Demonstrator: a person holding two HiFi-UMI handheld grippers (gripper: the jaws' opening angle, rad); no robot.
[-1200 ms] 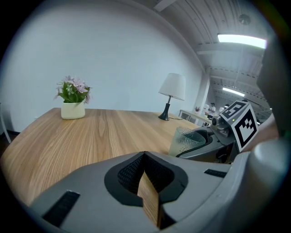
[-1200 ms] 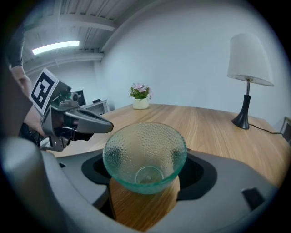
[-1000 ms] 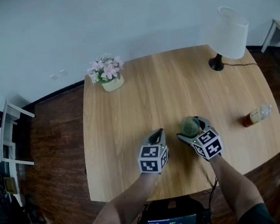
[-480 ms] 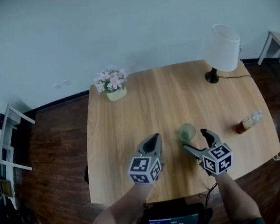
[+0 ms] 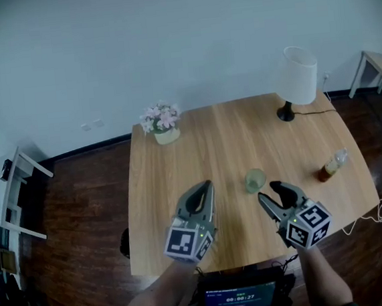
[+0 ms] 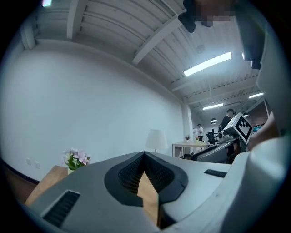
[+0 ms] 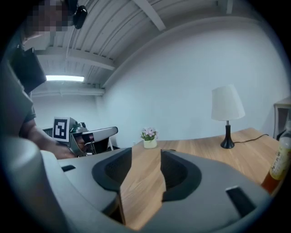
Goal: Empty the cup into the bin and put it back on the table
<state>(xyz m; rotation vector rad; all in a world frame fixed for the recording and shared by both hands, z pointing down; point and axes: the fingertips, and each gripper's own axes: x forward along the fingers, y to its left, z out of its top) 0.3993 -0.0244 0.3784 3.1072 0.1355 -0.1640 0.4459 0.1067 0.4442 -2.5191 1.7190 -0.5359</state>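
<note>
A translucent green cup [image 5: 255, 180] stands upright on the wooden table [image 5: 204, 148], free of both grippers. My right gripper [image 5: 272, 192] hangs just in front of it and slightly to the right, a short gap away. Its jaws are closing and only bare table shows between them [image 7: 146, 152]. My left gripper [image 5: 205, 185] hovers to the cup's left with its jaws shut and nothing held [image 6: 144, 154]. Neither gripper view shows the cup. No bin is clearly in view.
A small pot of pink flowers [image 5: 161, 121] stands at the table's far left. A white lamp [image 5: 298, 78] stands at the far right, its cable running off the edge. A bottle of brown liquid [image 5: 330, 166] lies near the right edge. A dark round thing [image 5: 124, 243] sits on the floor by the table's front left corner.
A second ago my right gripper's jaws stood around the cup. It has since drawn back toward me and its jaws have narrowed. The left gripper drew back too, and the head view rose.
</note>
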